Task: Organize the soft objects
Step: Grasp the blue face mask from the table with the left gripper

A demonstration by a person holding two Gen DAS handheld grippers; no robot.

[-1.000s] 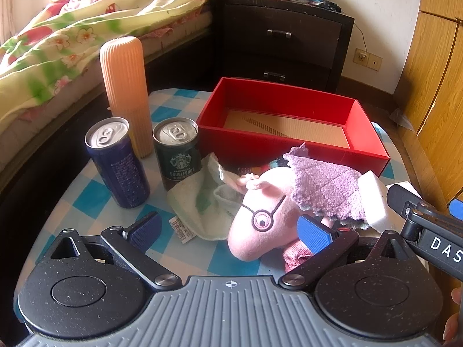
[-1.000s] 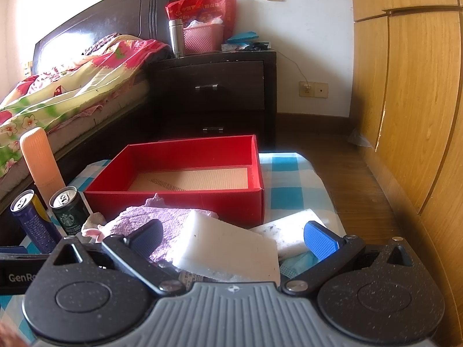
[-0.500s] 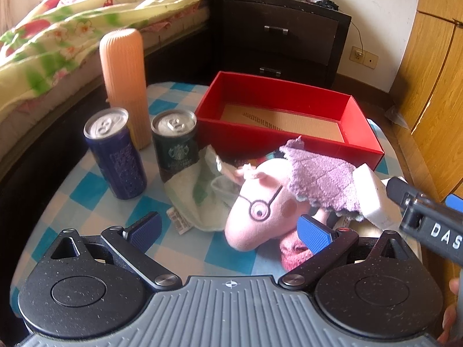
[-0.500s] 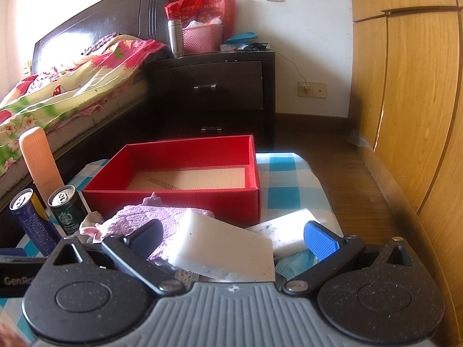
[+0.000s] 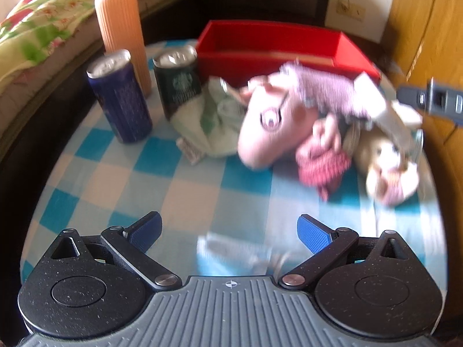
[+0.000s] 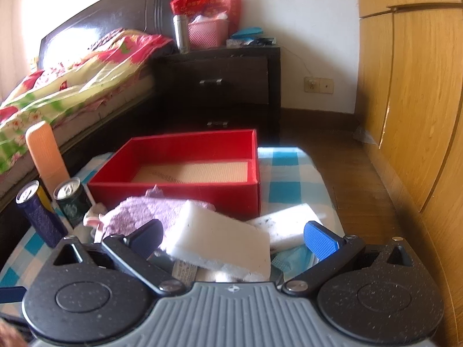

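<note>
The task looks to be at its very start. The red box (image 6: 185, 170) stands ahead of both tools and shows only its bare pale floor, so I judge that no soft thing is put away yet.

The left hand-held gripper (image 5: 228, 231) hangs above the checked worktop (image 5: 179, 190) with its jaws wide apart and nothing between them. Ahead of it and to its right lies the pile of soft things: a pink plush toy (image 5: 275, 133) with a purple cloth (image 5: 327, 92) draped over it, a pale green cloth (image 5: 214, 121) to the left of the toy, and a second, beige plush toy (image 5: 387, 170) further right. Two drink cans (image 5: 121, 101) and a ribbed orange container (image 5: 121, 29) stand ahead on the left; these are hard, so probably they stay out.

The right hand-held gripper (image 6: 233, 235) is also wide open and holds nothing. A white sponge (image 6: 220, 245) lies just in front of it, between the finger lines, with a second sponge (image 6: 286, 222) beyond.

The left view is blurred, so the details of the toys are hard to read. Whether the sponge touches the right fingers (image 6: 319, 240) I cannot tell. The things under the sponges are mostly covered.
</note>
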